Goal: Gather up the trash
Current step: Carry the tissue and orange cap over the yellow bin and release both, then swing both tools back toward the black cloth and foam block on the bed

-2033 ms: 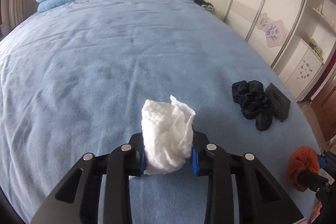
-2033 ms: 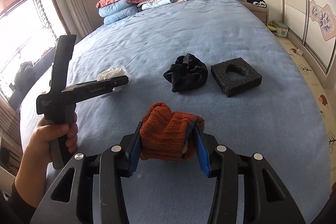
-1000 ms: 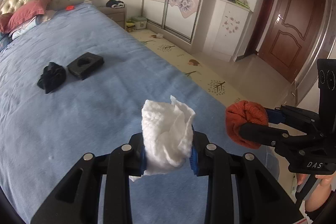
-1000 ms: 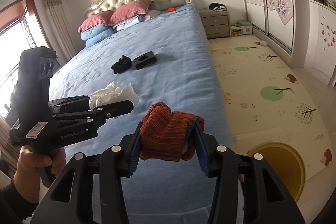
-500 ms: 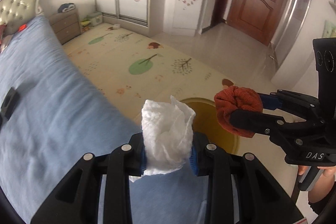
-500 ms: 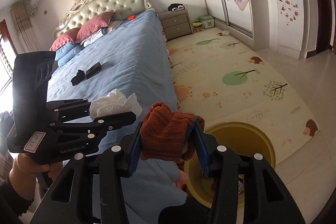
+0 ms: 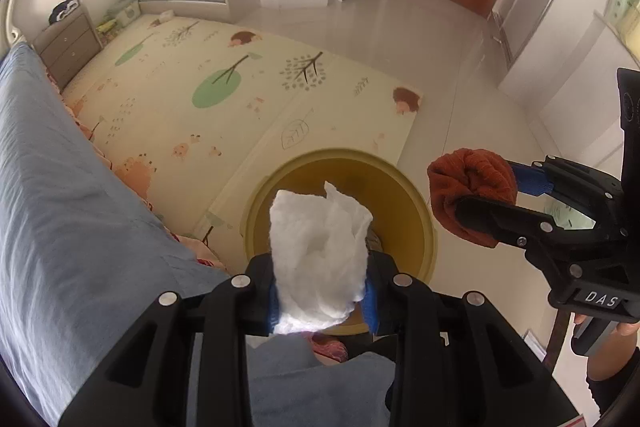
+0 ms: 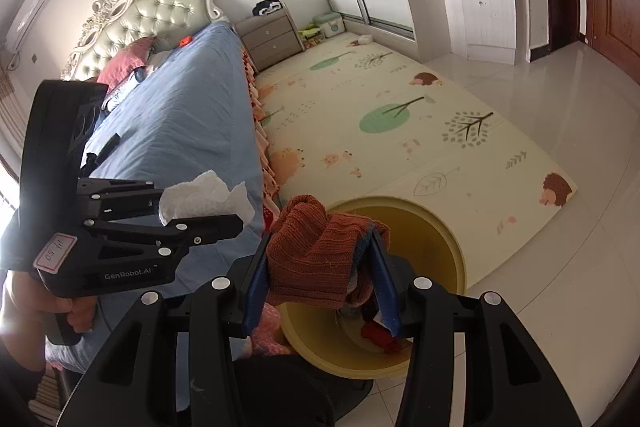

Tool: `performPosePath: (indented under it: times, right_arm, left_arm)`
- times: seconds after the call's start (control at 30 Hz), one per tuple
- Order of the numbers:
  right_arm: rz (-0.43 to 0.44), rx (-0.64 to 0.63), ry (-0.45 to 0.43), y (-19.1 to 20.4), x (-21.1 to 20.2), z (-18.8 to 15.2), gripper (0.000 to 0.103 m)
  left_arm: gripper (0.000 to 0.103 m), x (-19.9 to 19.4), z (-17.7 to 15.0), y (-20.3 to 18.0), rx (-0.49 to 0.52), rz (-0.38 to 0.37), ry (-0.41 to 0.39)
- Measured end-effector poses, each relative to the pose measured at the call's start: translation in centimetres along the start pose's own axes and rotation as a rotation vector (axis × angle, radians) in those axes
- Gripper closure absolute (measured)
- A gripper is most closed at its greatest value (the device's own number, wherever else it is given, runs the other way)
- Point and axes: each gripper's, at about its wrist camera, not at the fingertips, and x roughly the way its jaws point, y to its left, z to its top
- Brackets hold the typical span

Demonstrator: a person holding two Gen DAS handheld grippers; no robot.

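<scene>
The left hand-held gripper [image 7: 322,297] is gripping a crumpled white tissue [image 7: 320,259] above a yellow bin [image 7: 416,203]. The right hand-held gripper [image 8: 320,291] is clamping a rust-orange knitted cloth [image 8: 316,255] beside the bed [image 8: 180,115].

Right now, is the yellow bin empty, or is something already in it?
Not empty. The right wrist view shows red and dark items lying at the bottom of the yellow bin; what they are cannot be told.
</scene>
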Motion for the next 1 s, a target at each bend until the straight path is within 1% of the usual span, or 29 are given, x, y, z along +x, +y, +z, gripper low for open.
performPosePath:
  times: [0.13,0.3,0.4,0.43,0.47,0.5,0.53,0.57,0.6,0.63,0.7,0.8,1.0]
  right_arm:
    - [-0.004,0.016,0.024,-1.1,0.8,-0.6,0.058]
    - [-0.011,0.033,0.048,-2.1,1.9,-0.6,0.058]
    - [-0.016,0.049,0.058,-2.6,2.5,-0.3,0.057]
    - [-0.017,0.053,0.060,-2.9,2.7,-0.2,0.055]
    - [-0.019,0.058,0.060,-3.1,2.9,-0.2,0.053]
    - [-0.023,0.059,0.060,-3.1,3.0,-0.1,0.046]
    - [-0.022,0.057,0.064,-3.2,3.3,0.0,0.034]
    - [-0.018,0.054,0.074,-3.3,3.5,-0.1,0.029]
    - [-0.015,0.053,0.085,-3.3,3.7,-0.2,0.022]
    - [-0.019,0.056,0.095,-3.5,3.9,-0.2,0.022]
    - [-0.022,0.067,0.111,-3.7,4.2,-0.6,0.022]
    - [-0.018,0.094,0.115,-4.1,4.1,-1.2,0.022]
    - [-0.026,0.093,0.079,-4.0,2.8,-1.3,0.022]
  left_arm:
    - [0.071,1.0,0.6,-0.3,0.029,-0.014,0.028]
    - [0.071,2.1,1.2,-0.1,0.008,-0.040,0.058]
    - [0.070,2.4,1.4,0.2,-0.007,-0.052,0.054]
    - [0.069,2.4,1.4,0.3,-0.010,-0.058,0.051]
    - [0.065,2.5,1.5,0.4,-0.012,-0.062,0.050]
    - [0.062,2.7,1.5,0.4,-0.013,-0.065,0.051]
    - [0.049,2.8,1.6,0.5,-0.017,-0.069,0.057]
    - [0.023,2.9,1.6,0.6,-0.023,-0.068,0.063]
    - [0.014,2.9,1.7,0.7,-0.033,-0.056,0.065]
    - [0.011,2.9,1.7,0.9,-0.048,-0.048,0.059]
    - [0.011,2.9,1.7,1.2,-0.067,-0.070,0.058]
    - [0.011,2.9,1.7,1.8,-0.092,-0.083,0.057]
    - [0.011,2.4,1.6,1.8,-0.090,-0.079,0.025]
